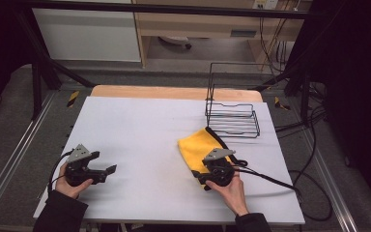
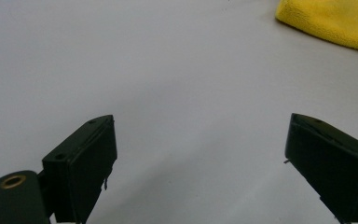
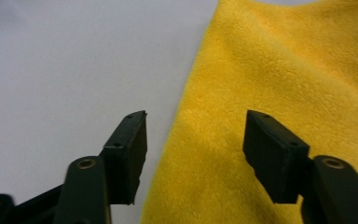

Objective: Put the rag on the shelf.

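On the right half of the white worktop (image 1: 140,130), a folded yellow cloth (image 1: 198,147) lies flat, its far corner close to a black wire rack (image 1: 233,118) that stands toward the far right. A dark trim seems to run along the cloth's right edge, though the high view is too coarse to be sure.

The right tool (image 3: 193,135) sits at the cloth's near end, jaws partly apart. In the right gripper view one jaw is over bare worktop just left of the cloth's left edge and the other is over the pile, so that edge runs between them. The pads do not press on the fabric; nothing is clamped.

The left tool (image 2: 200,144) rests well apart on the near left, held by the left hand (image 1: 70,183). Its jaws stand wide with only bare worktop between them.

The cloth looks like thick fleece or microfibre: light, soft and limp, with no stiffness of its own. It will likely droop and unfold when lifted from one point, and the layers may separate. The fuzzy surface should give the pads good grip, so slipping is a small worry. The left edge by the near corner seems the fair place to pinch, catching all layers at once. A grip on the top layer alone would open the fold.
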Demonstrator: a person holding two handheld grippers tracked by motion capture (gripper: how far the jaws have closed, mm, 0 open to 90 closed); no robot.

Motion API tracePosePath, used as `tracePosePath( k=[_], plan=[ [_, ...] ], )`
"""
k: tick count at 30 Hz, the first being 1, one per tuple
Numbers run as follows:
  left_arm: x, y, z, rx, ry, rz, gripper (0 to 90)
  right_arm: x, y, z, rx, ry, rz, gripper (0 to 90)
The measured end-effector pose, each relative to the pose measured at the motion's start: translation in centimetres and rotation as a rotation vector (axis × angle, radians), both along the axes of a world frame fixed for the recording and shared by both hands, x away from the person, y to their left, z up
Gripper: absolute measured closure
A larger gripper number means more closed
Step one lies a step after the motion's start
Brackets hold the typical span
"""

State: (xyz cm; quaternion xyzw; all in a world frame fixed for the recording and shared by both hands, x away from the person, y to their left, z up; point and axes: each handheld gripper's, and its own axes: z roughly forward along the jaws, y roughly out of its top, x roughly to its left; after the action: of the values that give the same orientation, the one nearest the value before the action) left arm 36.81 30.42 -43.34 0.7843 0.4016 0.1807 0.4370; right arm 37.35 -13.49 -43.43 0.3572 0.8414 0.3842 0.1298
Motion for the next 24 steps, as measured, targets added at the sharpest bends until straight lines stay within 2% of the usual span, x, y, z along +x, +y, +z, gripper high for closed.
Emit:
tracePosePath(
  k=[7, 9, 17, 22, 24],
  plan=[
    [0.0, 0.0, 0.0, 0.004, 0.000, -0.002, 8.8, 0.3, 1.5, -0.7, -0.037, -0.011, 0.006, 53.8],
    [0.0, 0.0, 0.0, 0.003, -0.001, -0.002, 8.8, 0.3, 1.9, -1.1, -0.065, -0.023, -0.006, 58.8],
    [0.0, -0.1, 0.0, 0.006, -0.002, -0.003, 8.8, -0.1, 2.1, -1.6, -0.125, -0.091, -0.014, 70.8],
    [0.0, 0.0, 0.0, 0.004, -0.001, -0.002, 8.9, -0.1, 2.2, -1.4, -0.158, -0.103, -0.018, 82.5],
    [0.0, 0.0, 0.0, 0.004, 0.000, -0.002, 8.9, 0.0, 2.2, -1.3, -0.155, -0.096, -0.024, 84.6]
  ],
)
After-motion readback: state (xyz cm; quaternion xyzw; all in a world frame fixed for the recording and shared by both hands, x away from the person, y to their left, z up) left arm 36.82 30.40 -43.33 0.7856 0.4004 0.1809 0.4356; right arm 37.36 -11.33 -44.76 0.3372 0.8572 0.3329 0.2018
